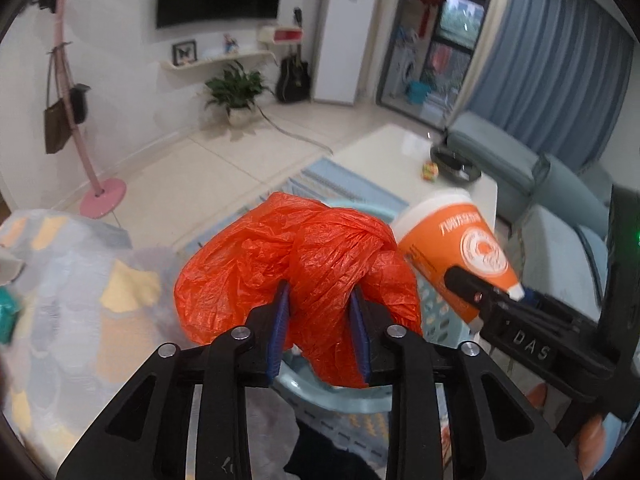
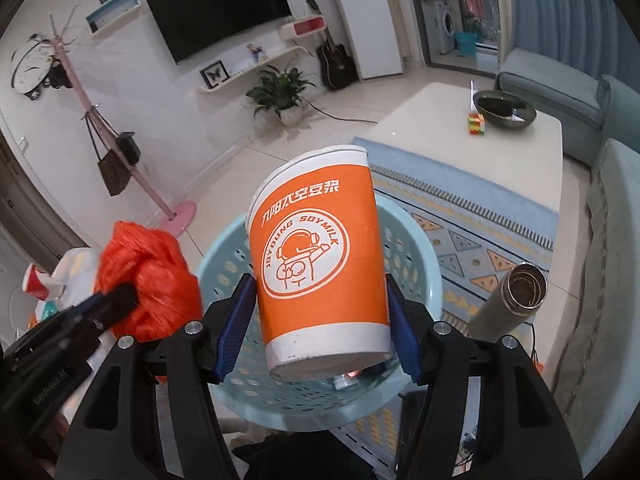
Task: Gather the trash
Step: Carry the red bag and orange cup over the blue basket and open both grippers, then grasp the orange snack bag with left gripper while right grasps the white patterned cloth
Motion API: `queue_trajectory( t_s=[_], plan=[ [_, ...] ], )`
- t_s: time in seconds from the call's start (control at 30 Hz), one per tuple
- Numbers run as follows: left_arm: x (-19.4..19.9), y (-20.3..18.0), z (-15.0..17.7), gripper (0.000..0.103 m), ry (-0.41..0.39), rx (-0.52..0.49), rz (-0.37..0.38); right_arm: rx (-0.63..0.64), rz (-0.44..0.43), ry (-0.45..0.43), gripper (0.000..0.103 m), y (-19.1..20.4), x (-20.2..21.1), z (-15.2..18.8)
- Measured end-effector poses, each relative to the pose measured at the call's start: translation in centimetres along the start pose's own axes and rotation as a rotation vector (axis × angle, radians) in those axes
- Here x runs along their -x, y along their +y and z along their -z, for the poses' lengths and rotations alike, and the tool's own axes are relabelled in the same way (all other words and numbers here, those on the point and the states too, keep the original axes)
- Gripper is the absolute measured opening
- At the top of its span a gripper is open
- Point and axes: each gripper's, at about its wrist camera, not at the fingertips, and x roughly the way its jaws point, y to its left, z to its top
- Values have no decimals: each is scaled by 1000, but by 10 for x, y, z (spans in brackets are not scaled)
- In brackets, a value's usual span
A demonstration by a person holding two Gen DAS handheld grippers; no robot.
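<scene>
We hold our left hand-held gripper (image 1: 320,300) clenched on a crumpled orange plastic bag (image 1: 296,256); its blue pads (image 1: 280,328) press into the bag from both sides, and the bunched film bulges out above and around them. The bag hangs over the near rim of a pale blue laundry-style basket (image 2: 416,264) with slotted walls.

Our right hand-held gripper (image 2: 320,308) grasps an orange and white paper cup (image 2: 316,256) printed with an astronaut logo and the words "JOYOUNG SOYMILK". The cup sits between the blue pads, base toward the camera and open mouth tilted up and away, right above the basket's opening. In the left wrist view the same cup (image 1: 452,252) appears just beside the bag, to its right, held slantwise by the other gripper.

Something small lies at the bottom of the basket beneath the cup, but it is too blurred for us to tell what.

Beside the basket, to the right in the right wrist view, stands an open metal flask (image 2: 516,296) above a patterned blue rug (image 2: 460,200). Further back a white surface (image 2: 460,112) carries a dark bowl (image 2: 504,110) and a small coloured cube (image 2: 476,124). A pink coat stand (image 2: 120,144) with bags rises near the wall on the left.
</scene>
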Motion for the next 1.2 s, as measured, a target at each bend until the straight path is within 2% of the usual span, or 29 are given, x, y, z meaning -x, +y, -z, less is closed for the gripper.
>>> queue_trajectory(
  t_s=[0.03, 0.07, 0.1, 0.13, 0.37, 0.63, 0.93, 1.2],
  plan=[
    [-3, 0, 0, 35, 12, -2, 1, 0, 3, 7, 60, -1, -2, 0],
    [-7, 0, 0, 46, 24, 0, 5, -1, 6, 11, 60, -3, -3, -1],
    [-7, 1, 0, 53, 21, 3, 8, 1, 6, 12, 60, -4, -3, 0],
    [-6, 1, 0, 54, 18, 2, 9, 5, 4, 10, 60, -3, -2, 1],
    [14, -3, 6, 57, -19, -2, 2, 11, -10, -12, 60, -2, 7, 4],
    [50, 4, 15, 57, -74, 21, -5, 48, -55, -28, 60, 21, 27, 8],
    [111, 32, 31, 57, -165, 58, -59, 143, -158, -86, 60, 76, 66, 14],
    [167, 85, 56, 57, -242, 152, -147, 261, -285, -84, 60, 144, 92, 35]
  ],
)
